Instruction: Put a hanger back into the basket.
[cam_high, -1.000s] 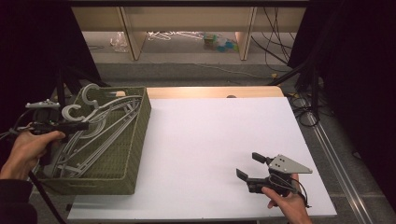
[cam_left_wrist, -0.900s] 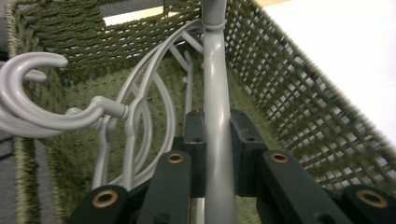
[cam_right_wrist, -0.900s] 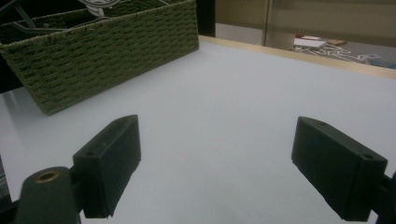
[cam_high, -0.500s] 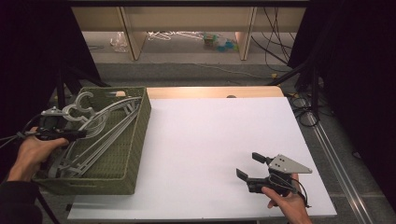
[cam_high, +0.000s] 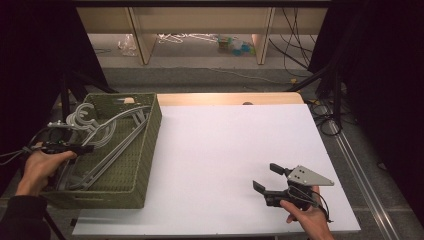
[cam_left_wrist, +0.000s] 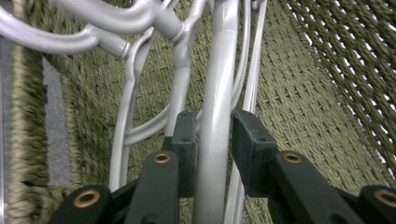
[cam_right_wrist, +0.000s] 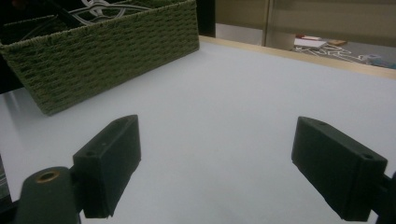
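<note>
While the left tongs (cam_left_wrist: 212, 140) straddle it, the hanger (cam_left_wrist: 217, 93) runs between both jaws.

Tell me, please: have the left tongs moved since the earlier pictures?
Yes. The left tongs have come down toward the person along the green basket, and stand around a grey hanger.

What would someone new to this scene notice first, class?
Probably the green woven basket at the table's left edge, full of tangled grey hangers. The left gripper reaches into it, its jaws on either side of one hanger's bar. Over the bare white tabletop, the right gripper waits open.
</note>
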